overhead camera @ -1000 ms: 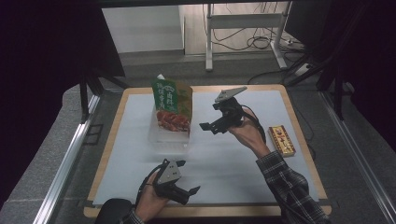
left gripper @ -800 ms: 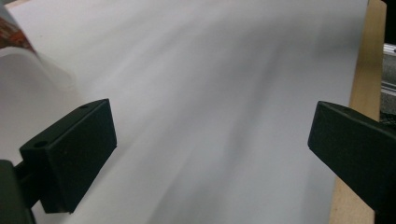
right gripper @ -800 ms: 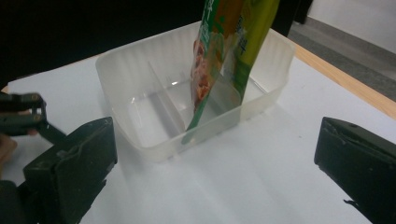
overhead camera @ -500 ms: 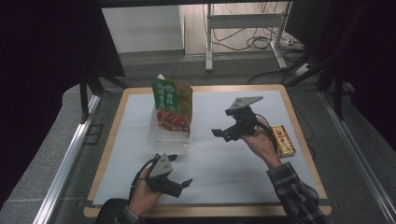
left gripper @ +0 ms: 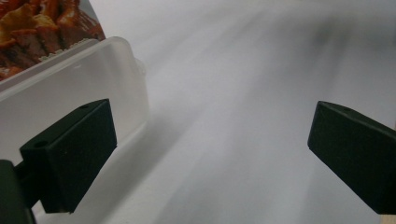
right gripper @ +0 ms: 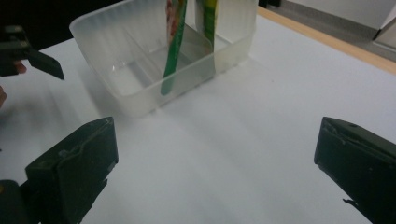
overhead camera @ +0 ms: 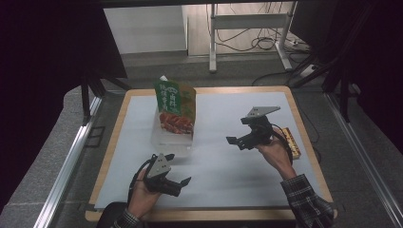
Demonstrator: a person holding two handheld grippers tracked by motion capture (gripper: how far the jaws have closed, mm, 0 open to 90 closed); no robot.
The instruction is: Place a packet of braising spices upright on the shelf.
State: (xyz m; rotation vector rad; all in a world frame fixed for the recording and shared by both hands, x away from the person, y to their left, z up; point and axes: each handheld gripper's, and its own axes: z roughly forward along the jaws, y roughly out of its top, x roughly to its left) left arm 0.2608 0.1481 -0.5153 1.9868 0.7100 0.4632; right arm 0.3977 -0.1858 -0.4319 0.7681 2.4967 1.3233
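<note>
Snack bar beside right claw

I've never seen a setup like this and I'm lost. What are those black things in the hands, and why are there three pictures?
A person sits at a white table and holds a hand-held claw in each hand, no robot arm involved. The high view looks down from above: the left claw is near the front edge, the right claw farther right, raised a little. The other two pictures come from small cameras riding on each claw, looking out between its two black jaws. On the table stands a clear plastic tub with a green snack bag standing upright in it; the right claw's camera shows the tub from the side. A small patterned box lies near the right edge. Both claws are open and hold nothing.
</note>
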